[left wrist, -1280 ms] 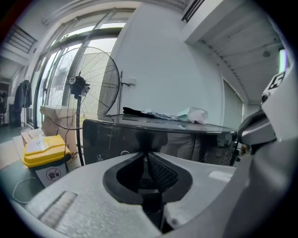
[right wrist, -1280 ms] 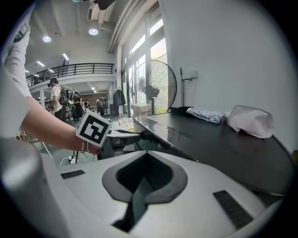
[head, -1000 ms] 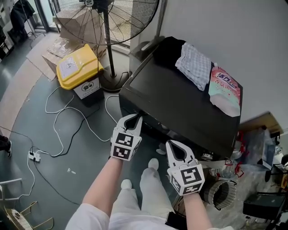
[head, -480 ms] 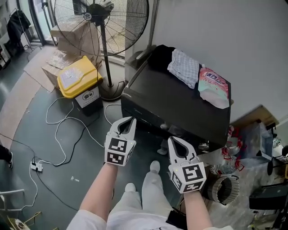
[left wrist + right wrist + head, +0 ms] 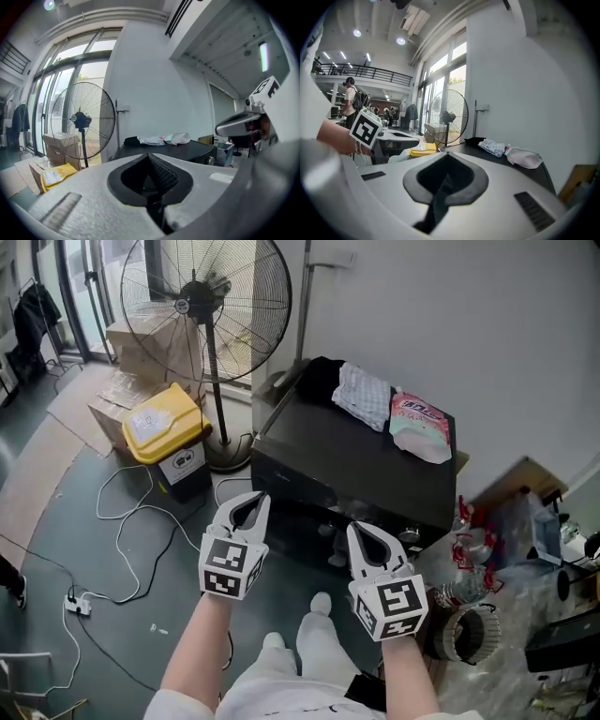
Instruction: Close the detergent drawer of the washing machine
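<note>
Hovering near washing machine [image 5: 349, 454]: left gripper [image 5: 260, 496], right gripper [image 5: 353, 527], jaws together.

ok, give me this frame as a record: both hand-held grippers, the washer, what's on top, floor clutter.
left hand-held gripper: shut, empty, clear of the machine
right hand-held gripper: shut, empty, clear of the machine
black washing machine: against the white wall; drawer state not visible
on top: checked cloth, pink-and-white detergent pouch
floor, left side: yellow-lidded bin, black pedestal fan
</note>
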`<state>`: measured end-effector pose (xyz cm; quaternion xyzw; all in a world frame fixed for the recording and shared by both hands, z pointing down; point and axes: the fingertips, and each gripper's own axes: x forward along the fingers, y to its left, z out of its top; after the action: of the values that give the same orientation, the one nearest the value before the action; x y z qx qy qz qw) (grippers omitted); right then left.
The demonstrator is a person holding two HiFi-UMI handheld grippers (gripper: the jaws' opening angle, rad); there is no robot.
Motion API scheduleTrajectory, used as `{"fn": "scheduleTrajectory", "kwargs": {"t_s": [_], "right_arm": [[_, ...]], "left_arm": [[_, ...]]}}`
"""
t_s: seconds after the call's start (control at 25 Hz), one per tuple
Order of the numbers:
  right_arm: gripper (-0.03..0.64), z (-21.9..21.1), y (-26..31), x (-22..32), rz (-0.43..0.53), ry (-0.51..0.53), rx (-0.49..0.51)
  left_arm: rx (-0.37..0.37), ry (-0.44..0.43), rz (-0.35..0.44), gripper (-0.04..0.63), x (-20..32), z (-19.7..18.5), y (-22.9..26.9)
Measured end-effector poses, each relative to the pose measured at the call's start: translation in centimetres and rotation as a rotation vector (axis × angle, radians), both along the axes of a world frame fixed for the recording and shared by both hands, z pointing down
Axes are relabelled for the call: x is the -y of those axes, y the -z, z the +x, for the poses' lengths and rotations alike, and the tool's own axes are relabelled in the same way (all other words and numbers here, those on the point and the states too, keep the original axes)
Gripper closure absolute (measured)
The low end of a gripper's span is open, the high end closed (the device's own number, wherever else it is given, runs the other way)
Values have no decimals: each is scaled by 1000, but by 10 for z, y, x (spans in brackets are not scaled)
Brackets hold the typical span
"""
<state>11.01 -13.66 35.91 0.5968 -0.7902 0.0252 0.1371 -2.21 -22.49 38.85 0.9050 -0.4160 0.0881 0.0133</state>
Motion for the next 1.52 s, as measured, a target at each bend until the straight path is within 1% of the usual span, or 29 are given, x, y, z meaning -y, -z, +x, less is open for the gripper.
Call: {"fn": "scheduleTrajectory", "kwargs": {"t_s": [0.12,0.36,0.56,0.76,0.92,1.04,1.16,1.32,1.4,1.52], "right_arm": [[623,0,14,-10,23,-3,-16],[623,3,43,-24,79,2,-22],[623,16,75,-28,143,26,-30],[623,26,109,-38,193,42,-52],[623,34,133,-46,243,46,-78],[623,42,143,-55,271,41,-112],[623,52,158,-61,304,28,-102],[623,56,175,-71,344,19,-99],[623,53,178,-76,360,29,-106],[623,50,178,-80,370,40,-127]], "left_arm": [[-16,-24,4,575,-13,-2,16],[-39,-26,61,575,-36,-11,53],[-6,-3,143,575,-52,-10,88],[40,4,179,575,-75,-6,117],[38,48,245,574,-89,-11,147],[21,60,292,574,-101,-13,166],[36,65,344,574,-108,-14,183],[53,72,390,574,-117,-18,200],[43,87,409,574,-121,-20,206],[-21,104,400,574,-124,-23,210]]}}
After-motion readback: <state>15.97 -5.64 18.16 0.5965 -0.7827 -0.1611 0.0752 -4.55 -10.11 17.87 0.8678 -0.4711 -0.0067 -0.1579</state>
